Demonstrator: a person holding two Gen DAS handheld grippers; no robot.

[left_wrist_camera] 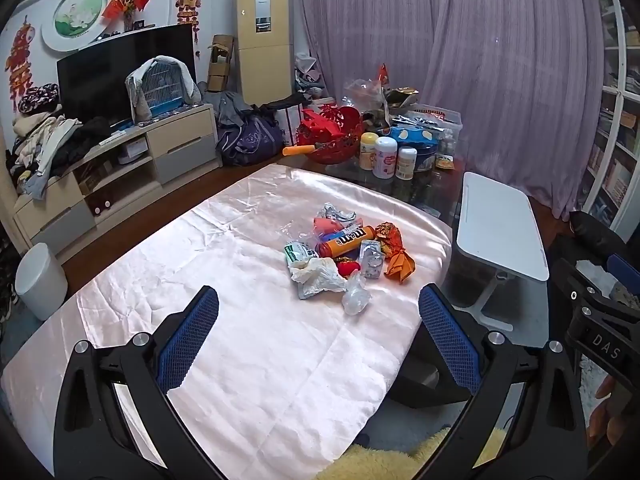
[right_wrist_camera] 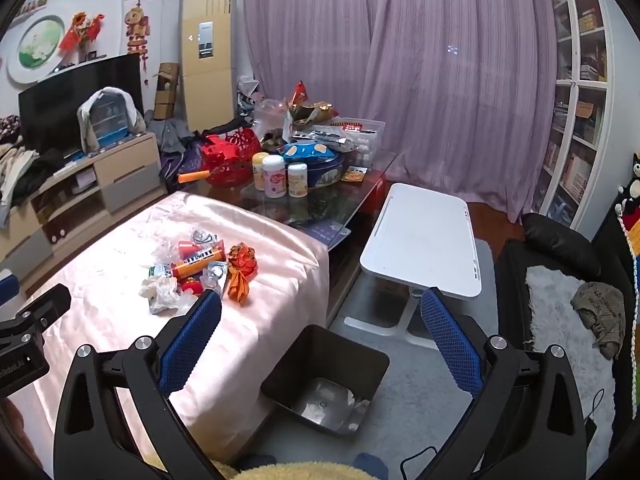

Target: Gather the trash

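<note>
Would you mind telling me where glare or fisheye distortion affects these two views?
Left wrist view: the shiny pink satin tablecloth throws bright sheen near the pile of wrappers, and the white bookshelf bows at the rim. Right wrist view: sheen again on the cloth, the black square bin sits in shade, corners vignette dark.

— Trash?
— One heap [left_wrist_camera: 340, 256] lay on the pink cloth [left_wrist_camera: 240, 320], toward its far right corner: an orange M&M's tube [left_wrist_camera: 346, 241] on its side, crumpled white tissue [left_wrist_camera: 318, 276], an orange-red foil wrapper [left_wrist_camera: 394, 250], clear plastic [left_wrist_camera: 356, 298].
— Bin?
— A dark square bin [right_wrist_camera: 326, 380] stood upright on the floor beside the table, scraps at the bottom.
</note>
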